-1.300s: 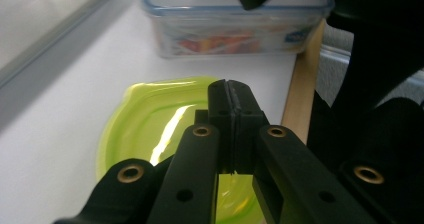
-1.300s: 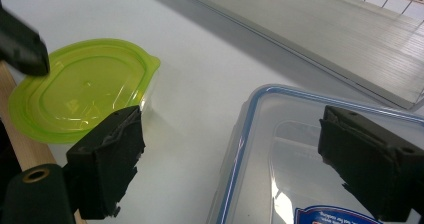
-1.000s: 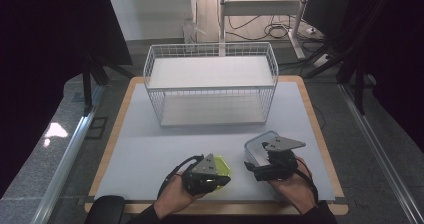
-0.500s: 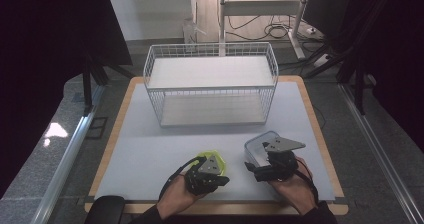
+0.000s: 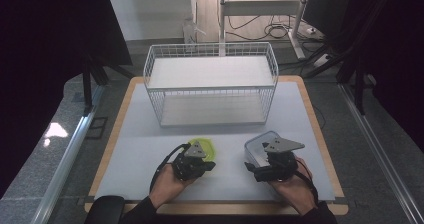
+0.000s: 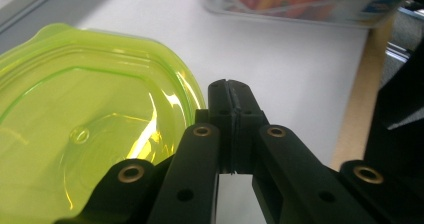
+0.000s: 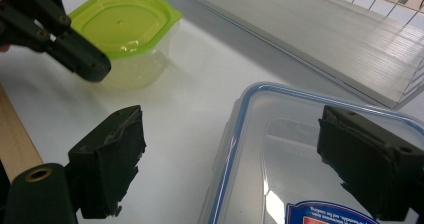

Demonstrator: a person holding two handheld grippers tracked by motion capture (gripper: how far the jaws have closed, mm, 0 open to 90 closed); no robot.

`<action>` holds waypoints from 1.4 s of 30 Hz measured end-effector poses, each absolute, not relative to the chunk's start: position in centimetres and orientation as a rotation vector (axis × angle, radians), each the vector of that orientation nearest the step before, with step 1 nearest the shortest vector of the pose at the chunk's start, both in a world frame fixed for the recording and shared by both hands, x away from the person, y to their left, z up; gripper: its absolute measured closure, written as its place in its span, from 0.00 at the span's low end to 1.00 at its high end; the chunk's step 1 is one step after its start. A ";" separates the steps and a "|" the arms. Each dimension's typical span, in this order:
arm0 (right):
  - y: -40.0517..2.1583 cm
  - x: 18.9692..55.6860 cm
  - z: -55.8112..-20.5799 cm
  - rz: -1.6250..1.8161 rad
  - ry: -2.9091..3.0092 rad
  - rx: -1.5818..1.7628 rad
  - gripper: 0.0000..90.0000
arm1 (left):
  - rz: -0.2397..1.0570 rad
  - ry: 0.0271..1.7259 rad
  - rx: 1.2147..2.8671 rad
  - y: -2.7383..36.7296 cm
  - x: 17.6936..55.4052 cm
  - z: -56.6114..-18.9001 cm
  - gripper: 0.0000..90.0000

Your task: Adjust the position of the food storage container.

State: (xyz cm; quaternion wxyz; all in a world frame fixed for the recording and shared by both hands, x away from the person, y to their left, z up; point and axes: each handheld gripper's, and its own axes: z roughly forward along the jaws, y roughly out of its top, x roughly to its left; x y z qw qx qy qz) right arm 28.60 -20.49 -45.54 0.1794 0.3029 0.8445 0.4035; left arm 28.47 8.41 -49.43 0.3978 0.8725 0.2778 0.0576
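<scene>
Green-lidded tub [image 5: 204, 147] on the white mat, at 6 o'clock from the wire basket [image 5: 210, 81]; left gripper [image 6: 231, 91], jaws pressed together, tip just beside its lid rim. At 3 o'clock from the tub, right gripper [image 7: 240, 159] jaws apart above a blue-rimmed clear container [image 7: 300, 149].

Green-lidded tub [image 5: 206, 147] upright on mat, well apart from clear blue-rimmed box [image 5: 260, 146]

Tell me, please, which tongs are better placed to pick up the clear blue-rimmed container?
The right tongs: their jaws stand open right over the clear blue-rimmed container. The left tongs are shut beside the green-lidded tub.
</scene>
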 end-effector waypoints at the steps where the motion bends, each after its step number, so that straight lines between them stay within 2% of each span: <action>1: -20.5 28.6 -45.6 1.138 2.388 0.856 0.13 | 0.160 0.728 2.204 8.9 28.8 -49.5 1.00; 8: -20.4 28.6 -45.6 1.129 2.392 0.855 0.13 | 0.202 0.801 2.192 10.5 29.9 -49.5 1.00; 14: -20.5 28.7 -45.7 1.129 2.392 0.863 0.13 | 0.182 0.814 2.177 11.2 30.5 -48.9 1.00; 20: -20.4 28.7 -45.7 1.122 2.394 0.861 0.13 | 0.191 0.797 2.164 10.4 31.5 -48.0 1.00; 29: -20.4 28.7 -45.8 1.116 2.398 0.861 0.13 | 0.208 0.804 2.229 8.4 33.2 -48.5 1.00; 42: -20.4 28.7 -45.8 1.114 2.396 0.856 0.13 | 0.249 0.903 2.235 10.4 34.2 -48.8 1.00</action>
